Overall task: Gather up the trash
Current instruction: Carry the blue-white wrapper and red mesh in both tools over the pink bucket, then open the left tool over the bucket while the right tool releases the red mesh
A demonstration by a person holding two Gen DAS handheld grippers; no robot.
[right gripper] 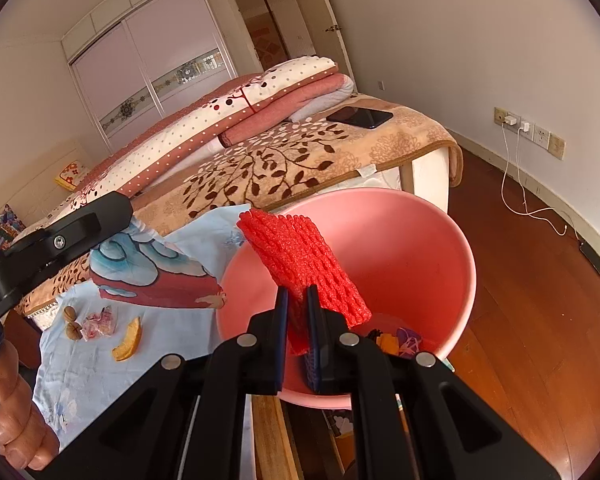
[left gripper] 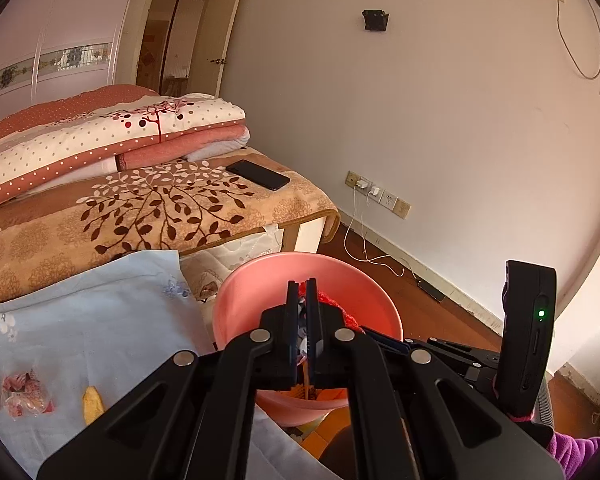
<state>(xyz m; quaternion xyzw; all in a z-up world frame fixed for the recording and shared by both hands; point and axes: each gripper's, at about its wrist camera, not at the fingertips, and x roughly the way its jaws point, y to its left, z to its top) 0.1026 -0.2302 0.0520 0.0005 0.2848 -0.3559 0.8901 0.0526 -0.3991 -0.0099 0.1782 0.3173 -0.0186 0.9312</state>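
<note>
A pink bin stands on the floor by the bed. My left gripper is over the bin, shut on a crumpled wrapper that shows between its fingers. My right gripper is shut on a red foam fruit net and holds it over the bin. Some small trash lies at the bin's bottom. On the light blue cloth lie a peel, candy wrappers and walnuts.
The bed has a leaf-pattern blanket, folded quilts and a black phone. Charger cables hang from wall sockets onto the wood floor. The left gripper's body and the hand holding it show in the right wrist view.
</note>
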